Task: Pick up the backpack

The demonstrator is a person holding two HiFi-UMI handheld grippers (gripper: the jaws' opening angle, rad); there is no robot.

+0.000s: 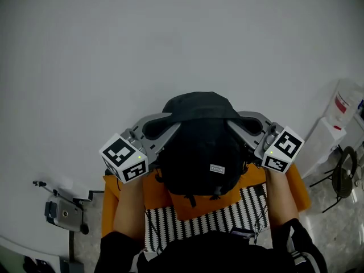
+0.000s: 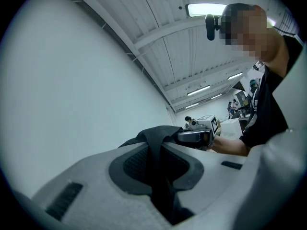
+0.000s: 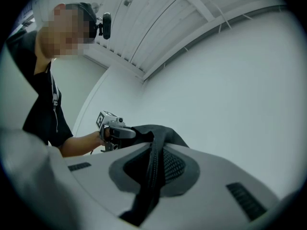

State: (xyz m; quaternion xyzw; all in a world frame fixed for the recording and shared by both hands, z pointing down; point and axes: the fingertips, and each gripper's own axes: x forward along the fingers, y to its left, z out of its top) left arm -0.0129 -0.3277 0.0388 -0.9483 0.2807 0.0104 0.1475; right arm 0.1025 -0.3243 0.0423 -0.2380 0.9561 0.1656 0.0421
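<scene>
Shows a black backpack (image 1: 199, 144) held at the near edge of the white table (image 1: 170, 38), pinched from both sides. Has the left gripper (image 1: 154, 127) nearly closed on a fold of its black fabric, the right gripper (image 1: 250, 124) clamped tighter on a zipped seam. Looks like the lifting step. Next calls for raising both sides evenly above the table, grips firm, so nothing tips.
</scene>
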